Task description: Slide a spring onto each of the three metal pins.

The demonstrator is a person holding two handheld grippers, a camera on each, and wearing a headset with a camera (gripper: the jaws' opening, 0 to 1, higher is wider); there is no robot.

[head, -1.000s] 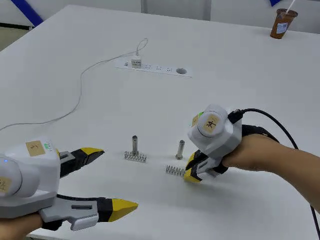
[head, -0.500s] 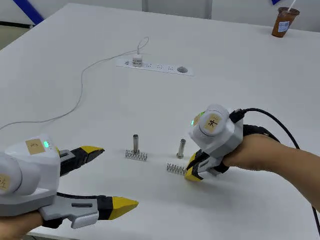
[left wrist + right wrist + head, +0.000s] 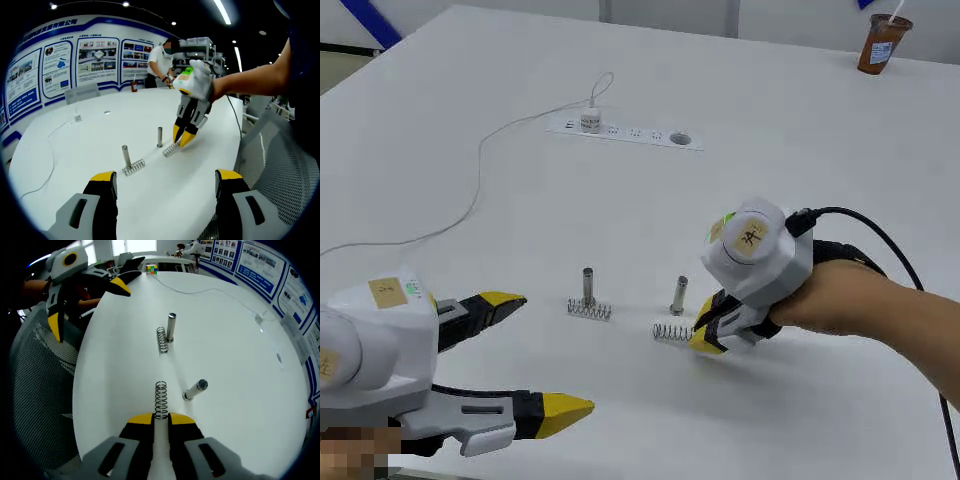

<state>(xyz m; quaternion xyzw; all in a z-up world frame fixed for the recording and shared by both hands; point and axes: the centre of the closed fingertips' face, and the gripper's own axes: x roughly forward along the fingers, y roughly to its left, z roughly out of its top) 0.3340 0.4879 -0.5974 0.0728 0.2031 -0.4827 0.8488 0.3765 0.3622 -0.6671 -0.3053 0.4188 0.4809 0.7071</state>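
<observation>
left tongs (image 3: 533,353): sitting closest to the person, spread wide and carrying nothing, well apart from the near pin (image 3: 680,295)

right tongs (image 3: 706,342): pressing together on one end of the held spring (image 3: 672,332), hovering just beside the near pin on the person's side

held spring: lying low and pretty much flat, poking straight out of the right tongs' tips. In the right gripper view its free end is stopping just beside the near pin's foot. I can't tell if it's actually touching the surface (image 3: 800,160)

the bit that matters: the near pin is standing upright while the spring's long axis is running flat, passing in front of the pin instead of lining up over its top. I'm guessing the next move is calling for a lift and a tip-up, so the open end is coming down over the pin

who's nearer: right tongs, easily. It's already gripping the spring right next to the near pin

far pin (image 3: 588,283): standing upright, off from the near pin toward the left tongs' side

second spring (image 3: 589,309): lying flat at the far pin's foot, touching it or nearly

count: I'm seeing two pins and two springs, neither threaded yet

power strip (image 3: 620,133): lying well beyond the near pin, with a white cable trailing off it

cup (image 3: 877,45): standing farthest from the near pin, at the surface's back edge
</observation>
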